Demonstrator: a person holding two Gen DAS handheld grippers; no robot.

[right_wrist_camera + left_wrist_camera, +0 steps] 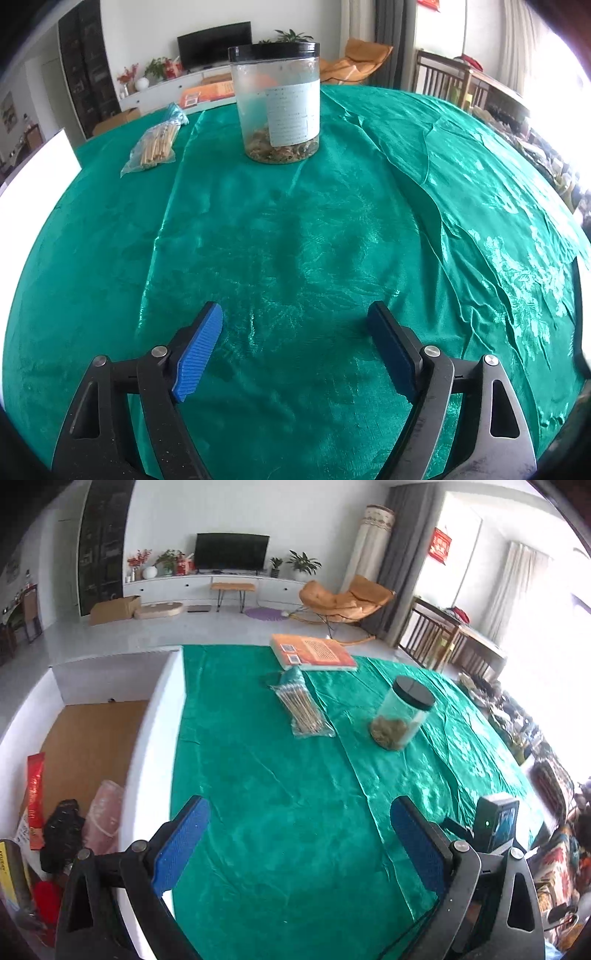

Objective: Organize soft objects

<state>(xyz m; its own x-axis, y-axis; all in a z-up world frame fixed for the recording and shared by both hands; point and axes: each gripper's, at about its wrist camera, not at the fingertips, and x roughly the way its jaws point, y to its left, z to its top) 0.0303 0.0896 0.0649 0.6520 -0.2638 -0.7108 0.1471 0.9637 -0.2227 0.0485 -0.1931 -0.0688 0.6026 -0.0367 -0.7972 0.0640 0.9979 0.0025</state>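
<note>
Two grippers: we hold the left gripper point(299, 834) and the right gripper point(295, 343) above the table, both angled down at the green cloth point(280, 775).
Finger state, left: fingers point(184, 842) stand wide apart, nothing between them but cloth.
Finger state, right: fingers point(199, 354) stand wide apart, likewise empty.
Task items on the table: a bag of wooden sticks point(301, 707) lies beside a clear jar point(402, 712) with a black lid; an orange book point(314, 653) lies at the far edge, just beyond the bag.
Task items off the table: a white bin point(147, 760) stands to the left, holding a pink bundle point(105, 812), a black bundle point(61, 830) and a red packet point(35, 797); we judge this to be the collection point.
Step in hand: we judge that we are between picks, with the bag the likeliest soft item left.
Risk, bag: thin film may slip from the pads or tear if we pinch only a corner; sticks could then spill.
Risk, jar: it stands near the bag; a wide sweep by the right gripper could tip it.
Risk, cloth: the slick, wrinkled fabric may be pinched along with the bag and drag the jar and book.
Risk, small black device point(496, 823): it sits just beside the left gripper's right finger and could be knocked.
</note>
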